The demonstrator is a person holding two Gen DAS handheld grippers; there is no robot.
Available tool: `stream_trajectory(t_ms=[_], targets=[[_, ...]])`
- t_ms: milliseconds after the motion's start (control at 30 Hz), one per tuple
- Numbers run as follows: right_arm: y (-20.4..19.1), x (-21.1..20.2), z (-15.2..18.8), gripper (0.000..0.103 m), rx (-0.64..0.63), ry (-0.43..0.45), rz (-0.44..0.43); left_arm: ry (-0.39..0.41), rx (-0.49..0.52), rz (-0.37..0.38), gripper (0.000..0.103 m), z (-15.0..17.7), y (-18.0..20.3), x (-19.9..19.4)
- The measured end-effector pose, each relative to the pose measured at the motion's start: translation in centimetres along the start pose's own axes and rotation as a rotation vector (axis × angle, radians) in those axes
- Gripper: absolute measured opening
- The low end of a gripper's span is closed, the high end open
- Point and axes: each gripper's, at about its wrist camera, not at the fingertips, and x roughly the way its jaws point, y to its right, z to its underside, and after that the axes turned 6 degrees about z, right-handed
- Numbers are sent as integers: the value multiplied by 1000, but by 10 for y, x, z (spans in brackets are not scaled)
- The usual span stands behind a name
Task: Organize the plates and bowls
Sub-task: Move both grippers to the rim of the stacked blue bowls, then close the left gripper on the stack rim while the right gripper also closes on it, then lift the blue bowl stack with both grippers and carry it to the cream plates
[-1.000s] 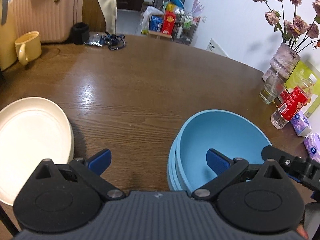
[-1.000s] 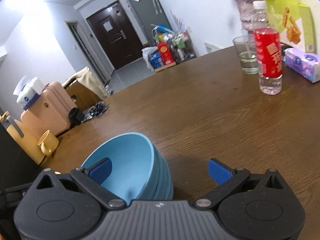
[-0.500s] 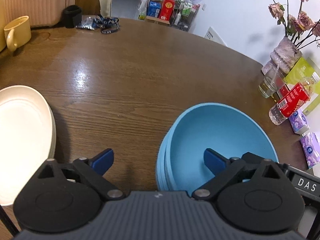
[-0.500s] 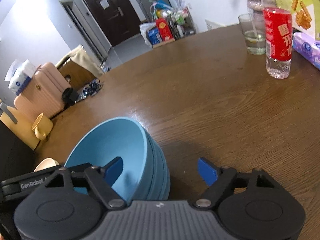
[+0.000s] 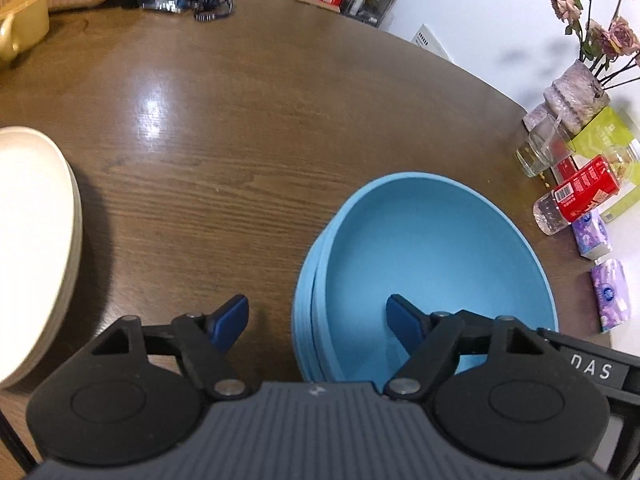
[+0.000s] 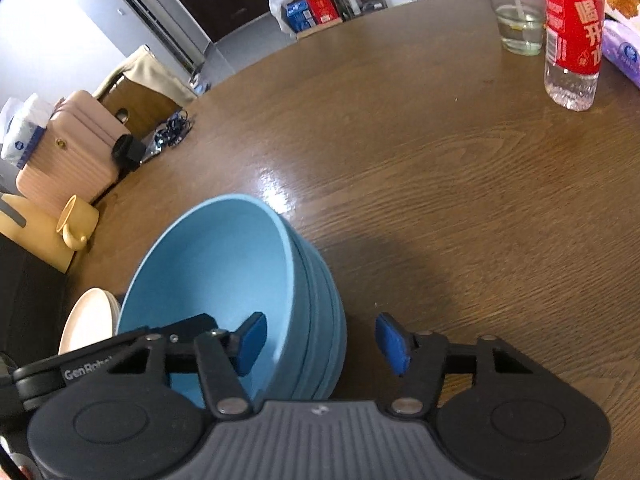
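A stack of blue bowls stands on the brown wooden table; it also shows in the right wrist view. My left gripper is open and straddles the stack's left rim, one finger inside the top bowl, one outside. My right gripper is open and straddles the right rim the same way. A stack of cream plates lies to the left of the bowls and shows small in the right wrist view.
A yellow mug and a pink case stand at the far left. A water bottle with a red label, a glass, a flower vase and tissue packs stand at the right edge.
Both grippers have tilted down and come closer to the bowl stack, their jaws narrowing slightly around its rims. The bowls and plates have not moved.
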Motion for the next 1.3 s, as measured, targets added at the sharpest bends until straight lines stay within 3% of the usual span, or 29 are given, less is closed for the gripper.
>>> stream_trajectory(t_ms=[300, 400, 667, 933, 1300], targets=[[-1, 3, -1, 37, 14, -66, -8, -43, -26, 32, 63, -1, -3, 5], [-1, 2, 0, 36, 15, -66, -5, -62, -34, 46, 53, -1, -2, 10], [0, 0, 2, 34, 15, -69, 6, -79, -62, 61, 47, -1, -3, 15], [-4, -1, 5, 25, 14, -69, 50, -73, -54, 54, 45, 1, -2, 11], [-6, -9, 10, 24, 20, -61, 47, -62, -52, 46, 45, 5, -2, 3]])
